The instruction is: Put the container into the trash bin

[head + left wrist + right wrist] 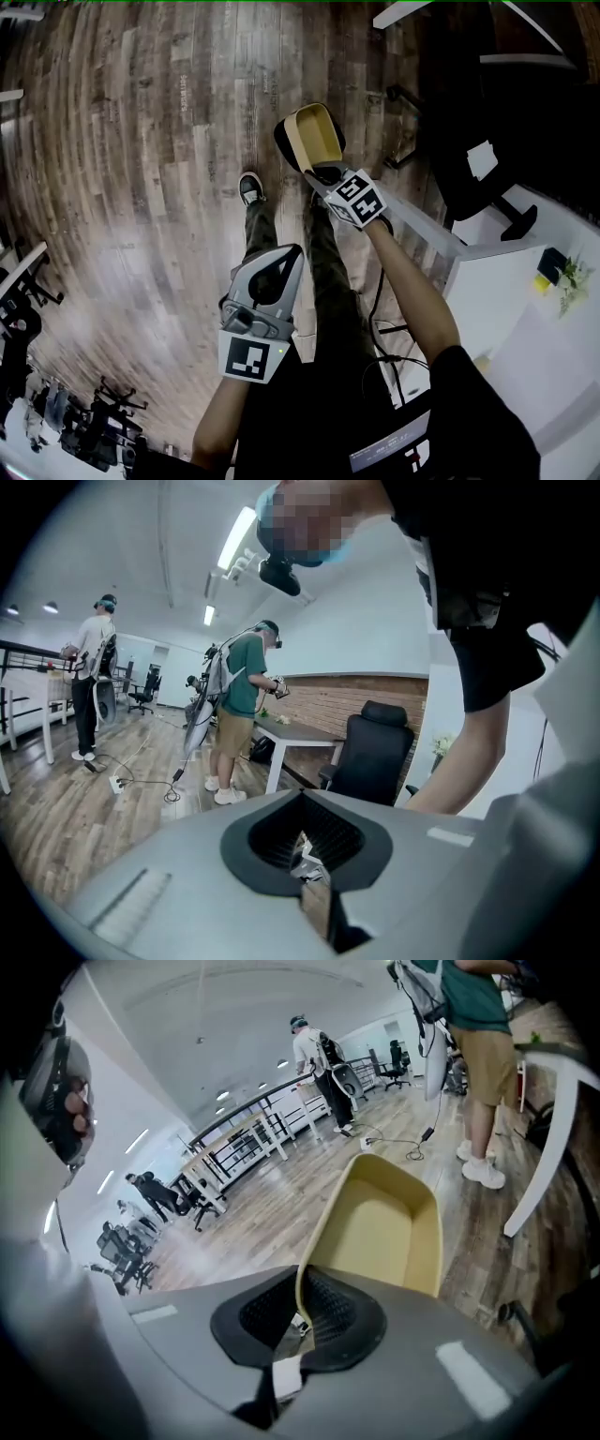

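Over the floor (141, 141): right hand-held gripper (324, 172) clamps container (316, 136) wall, container reaching straight ahead; left hand-held gripper (281, 262) closed, empty.

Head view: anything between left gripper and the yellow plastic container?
Head view: just the person's trouser leg and wooden floor between left gripper and yellow plastic container.

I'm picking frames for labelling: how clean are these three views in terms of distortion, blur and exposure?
Head view: strong fisheye bends the floor planks, the white desk is nearly blown out, yet the container is sharp. Left gripper view: dark vignette at the corners, a glaring ceiling light. Right gripper view: the container is crisp, the far railing bows and looks soft.
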`<state>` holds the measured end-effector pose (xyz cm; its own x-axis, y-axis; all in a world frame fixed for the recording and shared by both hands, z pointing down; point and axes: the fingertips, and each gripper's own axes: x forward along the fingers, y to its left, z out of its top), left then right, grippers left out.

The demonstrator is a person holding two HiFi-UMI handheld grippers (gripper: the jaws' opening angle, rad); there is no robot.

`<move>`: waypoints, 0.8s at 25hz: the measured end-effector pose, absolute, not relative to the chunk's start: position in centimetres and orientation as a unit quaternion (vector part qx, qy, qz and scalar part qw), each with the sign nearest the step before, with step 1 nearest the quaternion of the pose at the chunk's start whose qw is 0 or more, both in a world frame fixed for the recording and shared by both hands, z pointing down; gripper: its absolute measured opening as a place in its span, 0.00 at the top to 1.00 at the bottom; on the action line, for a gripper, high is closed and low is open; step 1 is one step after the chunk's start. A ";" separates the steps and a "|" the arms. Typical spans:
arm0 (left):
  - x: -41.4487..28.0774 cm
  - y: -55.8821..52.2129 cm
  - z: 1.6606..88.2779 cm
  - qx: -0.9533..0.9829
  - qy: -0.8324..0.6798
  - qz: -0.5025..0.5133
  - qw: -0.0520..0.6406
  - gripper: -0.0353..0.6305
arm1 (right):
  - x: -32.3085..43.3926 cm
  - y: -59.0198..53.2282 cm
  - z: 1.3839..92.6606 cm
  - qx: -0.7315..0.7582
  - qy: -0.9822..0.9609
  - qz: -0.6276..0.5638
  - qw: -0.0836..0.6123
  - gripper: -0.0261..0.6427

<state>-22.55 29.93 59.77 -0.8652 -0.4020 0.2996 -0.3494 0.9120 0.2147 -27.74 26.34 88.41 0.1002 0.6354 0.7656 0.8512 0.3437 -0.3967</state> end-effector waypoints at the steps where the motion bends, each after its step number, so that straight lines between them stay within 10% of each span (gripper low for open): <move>1: -22.6 30.1 60.4 0.196 -0.962 -0.078 0.172 0.94 | -27.8 26.5 89.3 -0.559 -0.660 -0.105 0.490 0.92; 20: -21.7 31.3 68.4 0.206 -0.952 -0.097 0.204 0.94 | -26.2 25.9 103.2 -0.516 -0.602 0.010 0.610 0.92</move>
